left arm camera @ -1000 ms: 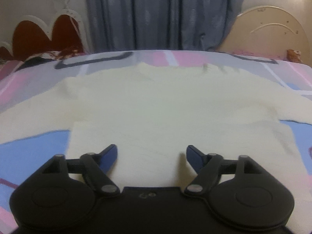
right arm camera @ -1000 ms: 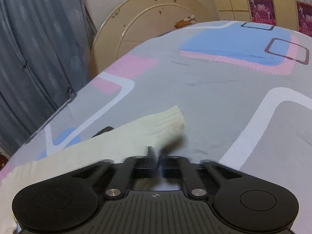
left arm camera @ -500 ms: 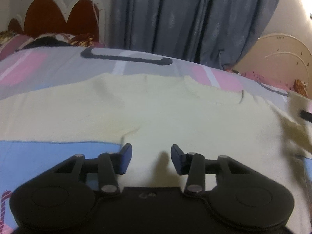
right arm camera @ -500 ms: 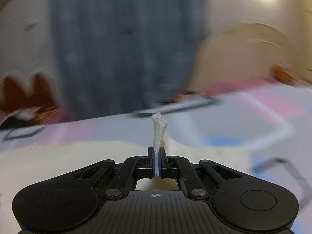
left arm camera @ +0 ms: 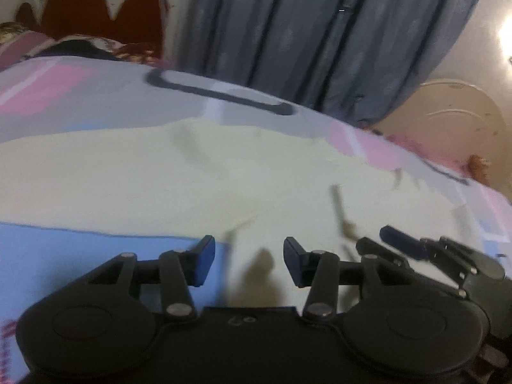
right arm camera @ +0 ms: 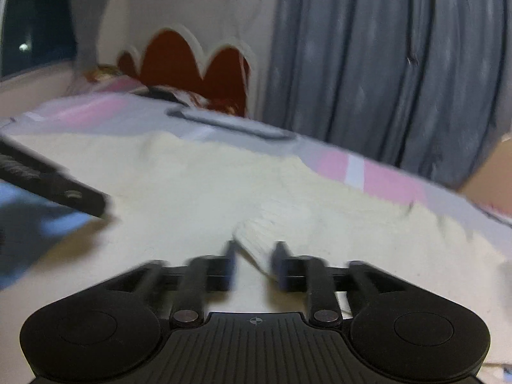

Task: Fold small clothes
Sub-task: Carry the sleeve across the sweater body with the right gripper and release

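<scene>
Right wrist view: right gripper (right arm camera: 254, 264) jaws parted, ribbed sleeve cuff (right arm camera: 262, 236) lying between them, not pinched — looks released onto the cream sweater (right arm camera: 192, 188) body, likely a sleeve fold-in. Left wrist view: left gripper (left arm camera: 249, 260) jaws apart, holding nothing, low over the sweater's edge where it meets the blue patch of the bedsheet (left arm camera: 64, 256), probably placed to steady or take that side next. Beyond: red headboard (left arm camera: 105, 9), grey curtain (left arm camera: 320, 32).
</scene>
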The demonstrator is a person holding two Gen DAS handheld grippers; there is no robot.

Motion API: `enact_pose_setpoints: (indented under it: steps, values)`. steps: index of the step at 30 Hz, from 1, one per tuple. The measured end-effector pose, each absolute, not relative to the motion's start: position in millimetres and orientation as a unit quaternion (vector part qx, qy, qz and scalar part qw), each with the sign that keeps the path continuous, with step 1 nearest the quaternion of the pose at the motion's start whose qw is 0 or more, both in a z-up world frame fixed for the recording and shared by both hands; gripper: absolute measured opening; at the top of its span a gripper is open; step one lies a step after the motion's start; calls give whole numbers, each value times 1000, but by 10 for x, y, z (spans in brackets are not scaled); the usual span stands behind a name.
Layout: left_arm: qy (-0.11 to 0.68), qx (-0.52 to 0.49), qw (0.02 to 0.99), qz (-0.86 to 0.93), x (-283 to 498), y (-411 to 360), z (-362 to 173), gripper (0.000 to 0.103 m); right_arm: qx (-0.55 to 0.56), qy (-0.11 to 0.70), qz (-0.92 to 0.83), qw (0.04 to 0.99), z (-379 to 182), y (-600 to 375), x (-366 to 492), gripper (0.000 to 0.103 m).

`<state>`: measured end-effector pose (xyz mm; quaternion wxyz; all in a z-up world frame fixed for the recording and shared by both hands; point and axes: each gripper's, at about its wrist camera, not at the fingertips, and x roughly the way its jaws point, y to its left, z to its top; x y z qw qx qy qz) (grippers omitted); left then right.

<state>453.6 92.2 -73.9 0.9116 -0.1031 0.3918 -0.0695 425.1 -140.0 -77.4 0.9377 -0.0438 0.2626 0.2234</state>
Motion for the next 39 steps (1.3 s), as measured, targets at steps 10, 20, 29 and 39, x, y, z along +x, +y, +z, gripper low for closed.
enact_pose_setpoints:
  steps: [10,20,29,39]
  values:
    - [422,-137,883,-152,5092,122,-1005,20,53,298,62,951,-624,-2452,4084,29]
    - [354,-113,922,-105,4947,545,-776,6,97,337,25,936,-655,-3072,4003,29]
    - [367,-125,920,-58,4915,969,-926,6,96,344,17,934,-727,-3038,4069,30]
    - [382,-99,916,-69,4900,1012,-951,19,88,332,32,939,-592,-3071,3863,30]
